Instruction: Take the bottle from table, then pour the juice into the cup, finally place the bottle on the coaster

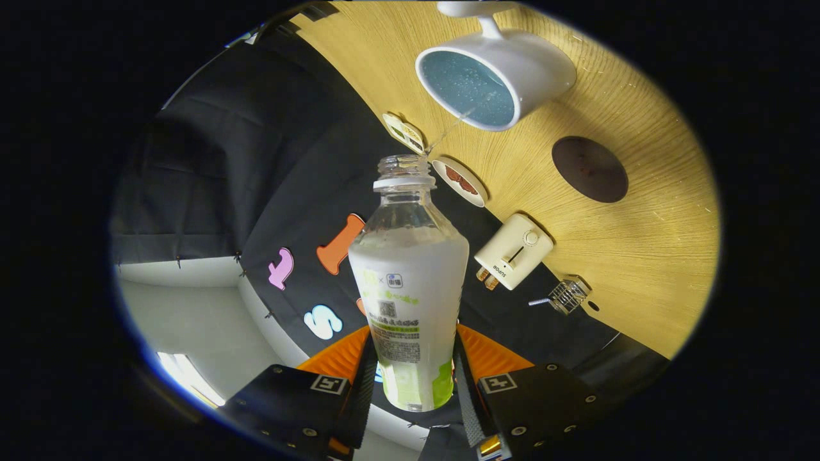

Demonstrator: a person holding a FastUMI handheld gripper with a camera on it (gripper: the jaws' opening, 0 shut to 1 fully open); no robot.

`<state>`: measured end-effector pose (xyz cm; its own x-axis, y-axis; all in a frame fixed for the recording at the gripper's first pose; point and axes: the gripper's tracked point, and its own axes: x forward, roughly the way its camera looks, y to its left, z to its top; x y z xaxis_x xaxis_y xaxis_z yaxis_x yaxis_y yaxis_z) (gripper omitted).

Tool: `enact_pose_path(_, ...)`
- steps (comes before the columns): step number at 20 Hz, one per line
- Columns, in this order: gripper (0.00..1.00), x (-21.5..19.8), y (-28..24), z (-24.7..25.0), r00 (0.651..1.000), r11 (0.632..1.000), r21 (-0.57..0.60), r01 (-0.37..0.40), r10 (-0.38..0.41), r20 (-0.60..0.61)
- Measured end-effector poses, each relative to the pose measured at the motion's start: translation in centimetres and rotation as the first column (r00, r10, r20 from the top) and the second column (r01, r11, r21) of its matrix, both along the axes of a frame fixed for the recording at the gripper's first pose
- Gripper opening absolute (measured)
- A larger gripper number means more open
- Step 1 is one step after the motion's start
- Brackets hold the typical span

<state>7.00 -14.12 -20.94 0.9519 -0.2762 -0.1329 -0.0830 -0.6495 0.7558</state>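
Gripper [413,384] clenched on one bottle [410,301], both fingers pressing its labelled base; uncapped neck points toward one white cup [512,73] beyond, a thin stream reaching its rim. One wooden surface [640,243] carries one dark round coaster [589,169], one cream appliance [512,251] marked "SUPOR", two small decorated pieces, one wire basket [567,295].

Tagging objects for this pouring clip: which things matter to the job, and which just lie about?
Job: clear plastic bottle gripped between both fingers of the gripper; white cup; round dark-brown coaster.

Lying about: cream toaster; small wire rack; two small decorated plates.
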Motion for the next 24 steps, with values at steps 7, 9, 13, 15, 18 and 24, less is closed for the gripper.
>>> enact_pose_path(7, 0.61, -0.5, 0.6, -1.7, 0.999, 0.997, -0.068, -0.034, 0.031, -0.044)
enact_pose_path(9, 0.6, -0.5, 1.0, -2.7, 0.996, 0.991, -0.121, -0.06, 0.05, -0.078)
enact_pose_path(13, 0.6, -1.2, 2.0, -5.7, 0.966, 0.949, -0.267, -0.168, 0.104, -0.238)
enact_pose_path(15, 0.6, -1.5, 2.9, -6.2, 0.943, 0.898, -0.369, -0.24, 0.126, -0.307)
enact_pose_path(18, 0.6, -2.0, 3.3, -5.3, 0.919, 0.788, -0.53, -0.315, 0.112, -0.379)
enact_pose_path(24, 0.6, -0.5, 4.1, -0.6, 0.924, 0.498, -0.79, -0.356, 0.059, -0.379)
